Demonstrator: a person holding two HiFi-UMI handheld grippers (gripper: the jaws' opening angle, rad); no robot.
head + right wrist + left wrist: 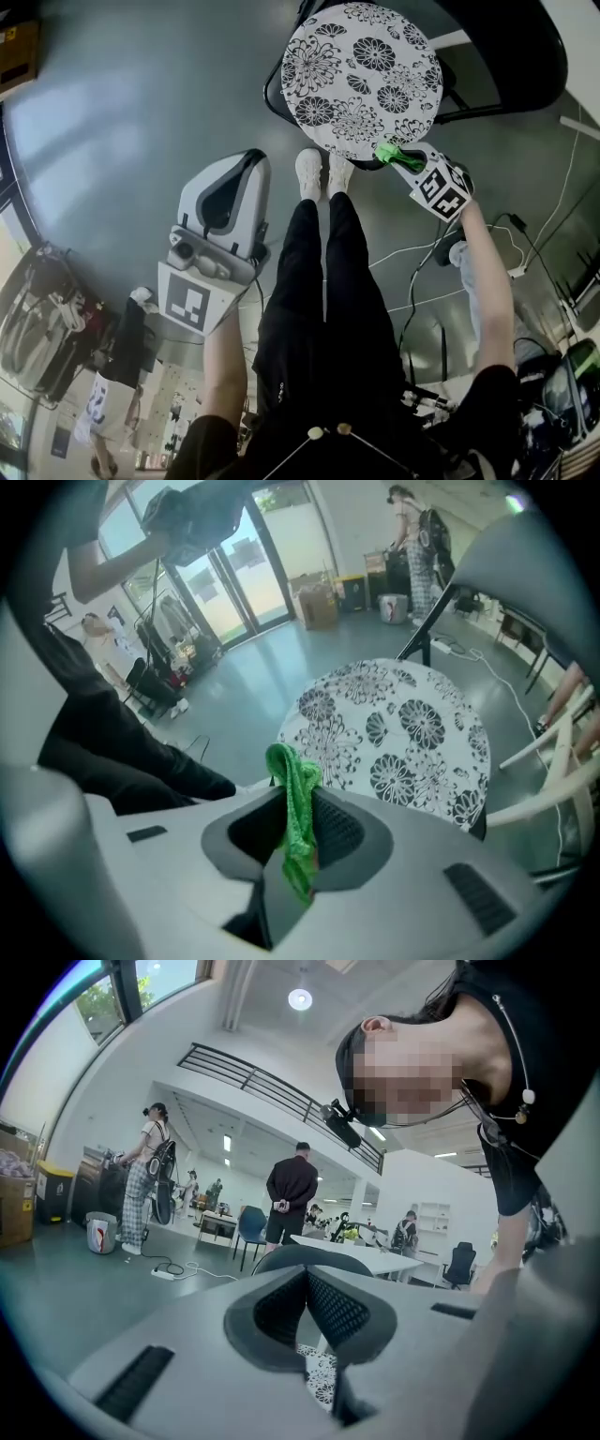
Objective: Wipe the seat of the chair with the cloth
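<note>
The chair's round seat (361, 80), white with black flowers, is at the top of the head view and fills the middle of the right gripper view (403, 724). My right gripper (398, 159) hovers at the seat's near right edge, shut on a green cloth (389, 152). In the right gripper view the cloth (298, 799) hangs bunched between the jaws of that gripper (298, 785), just short of the seat. My left gripper (251, 161) is held left of the chair over bare floor. Its jaws (307, 1277) are shut on nothing.
My legs in black trousers and my white shoes (323, 173) stand right before the chair. The black chair back (506, 47) rises behind the seat. Cables (422, 248) trail over the grey floor at right. People and a white table (366, 1255) stand far off.
</note>
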